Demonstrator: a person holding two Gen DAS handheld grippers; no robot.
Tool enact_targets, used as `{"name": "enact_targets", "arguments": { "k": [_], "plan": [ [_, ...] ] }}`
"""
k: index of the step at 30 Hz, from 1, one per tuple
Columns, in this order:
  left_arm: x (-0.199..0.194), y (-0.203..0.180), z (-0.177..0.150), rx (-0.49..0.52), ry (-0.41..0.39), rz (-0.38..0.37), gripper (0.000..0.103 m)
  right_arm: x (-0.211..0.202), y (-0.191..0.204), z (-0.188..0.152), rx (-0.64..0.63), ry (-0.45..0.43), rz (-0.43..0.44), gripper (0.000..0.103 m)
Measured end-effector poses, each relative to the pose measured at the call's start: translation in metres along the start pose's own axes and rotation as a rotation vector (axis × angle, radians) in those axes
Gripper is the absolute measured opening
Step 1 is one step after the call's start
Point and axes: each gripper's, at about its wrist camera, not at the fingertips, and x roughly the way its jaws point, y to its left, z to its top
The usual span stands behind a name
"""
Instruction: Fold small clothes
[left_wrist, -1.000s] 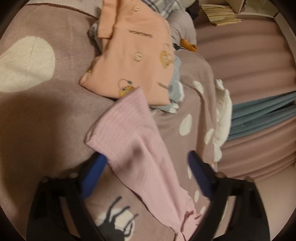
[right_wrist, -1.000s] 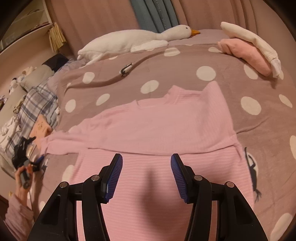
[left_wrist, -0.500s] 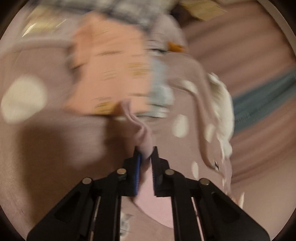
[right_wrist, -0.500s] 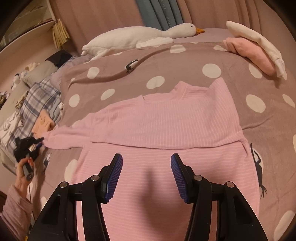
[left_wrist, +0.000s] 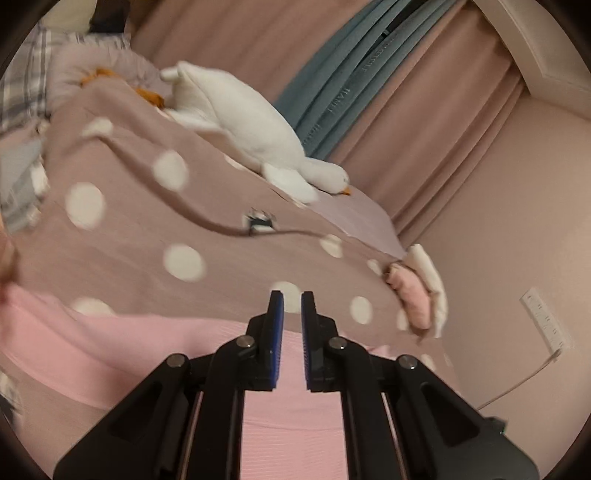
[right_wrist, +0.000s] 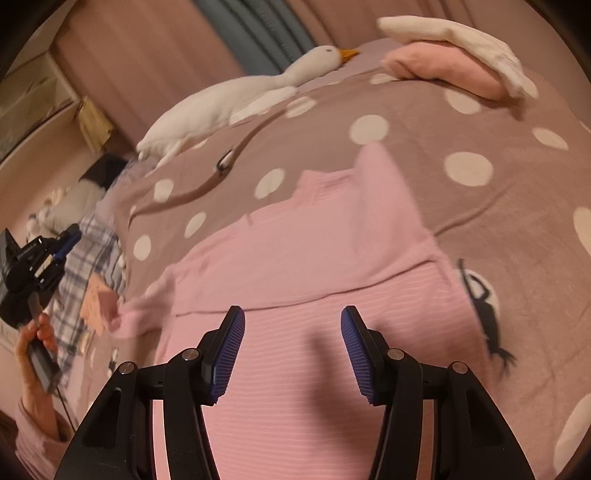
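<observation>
A pink ribbed long-sleeved top (right_wrist: 303, 258) lies flat on the polka-dot bedspread (right_wrist: 480, 122), with its left sleeve stretched out toward the left (right_wrist: 136, 317). My right gripper (right_wrist: 291, 321) is open and empty, hovering over the top's lower body. My left gripper (left_wrist: 291, 306) has its jaws nearly closed with a narrow gap and nothing between them; it is above the pink top (left_wrist: 110, 347). It also shows in the right wrist view (right_wrist: 48, 254), held up in a hand, off the sleeve end.
A white goose plush (left_wrist: 255, 140) lies at the far edge of the bed. Folded pink and white clothes (right_wrist: 450, 66) are stacked at the back right. A peach garment (right_wrist: 96, 302) and plaid fabric (right_wrist: 88, 254) lie at the left. Curtains (left_wrist: 406, 92) hang behind.
My left gripper had closed on the sleeve end half a second ago; now it holds nothing and has swung up and right to face across the bed. The right gripper stays open.
</observation>
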Motion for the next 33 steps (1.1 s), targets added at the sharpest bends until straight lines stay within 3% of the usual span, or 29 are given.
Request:
{"name": "enact_targets", "arguments": {
  "k": [1, 3, 4, 5, 9, 13, 19, 22, 24, 26, 27, 29, 33],
  "plan": [
    [0.005, 0.002, -0.005, -0.037, -0.001, 0.012, 0.011, -0.002, -0.006, 0.000, 0.013, 0.003, 0.003, 0.054],
    [0.011, 0.020, -0.008, -0.116, 0.011, 0.017, 0.027, -0.005, -0.014, -0.002, 0.024, 0.012, 0.007, 0.054],
    [0.010, 0.035, -0.011, -0.158, 0.006, 0.037, 0.051, -0.006, -0.017, -0.002, 0.026, 0.016, 0.002, 0.054],
    [0.005, 0.044, -0.013, -0.177, -0.008, 0.060, 0.068, -0.006, -0.020, -0.003, 0.027, 0.022, -0.004, 0.054],
    [-0.034, 0.093, -0.018, -0.195, -0.084, 0.225, 0.074, -0.004, -0.024, -0.006, 0.035, 0.037, -0.007, 0.054],
    [-0.079, 0.153, -0.020, -0.221, -0.178, 0.441, 0.088, 0.006, -0.021, -0.009, 0.042, 0.057, 0.005, 0.054],
    [-0.065, 0.204, -0.013, -0.189, -0.117, 0.598, 0.089, 0.018, -0.005, -0.013, 0.032, 0.083, 0.024, 0.054],
    [-0.054, 0.223, -0.013, -0.199, -0.092, 0.636, 0.083, 0.018, 0.002, -0.013, 0.012, 0.088, 0.018, 0.054],
    [-0.048, 0.233, -0.009, -0.208, -0.076, 0.648, 0.062, 0.018, 0.003, -0.012, 0.002, 0.088, 0.008, 0.054],
    [-0.040, 0.251, -0.008, -0.229, -0.032, 0.689, 0.018, 0.016, 0.003, -0.010, -0.001, 0.084, -0.004, 0.054],
    [-0.038, 0.256, -0.009, -0.239, -0.019, 0.701, 0.011, 0.016, 0.002, -0.010, 0.001, 0.082, -0.008, 0.054],
    [-0.037, 0.270, -0.011, -0.272, 0.004, 0.727, 0.009, 0.014, 0.001, -0.009, 0.009, 0.077, -0.017, 0.054],
    [-0.057, 0.267, -0.011, -0.250, -0.051, 0.661, 0.006, 0.011, 0.000, -0.011, 0.007, 0.072, -0.017, 0.054]
  ]
}}
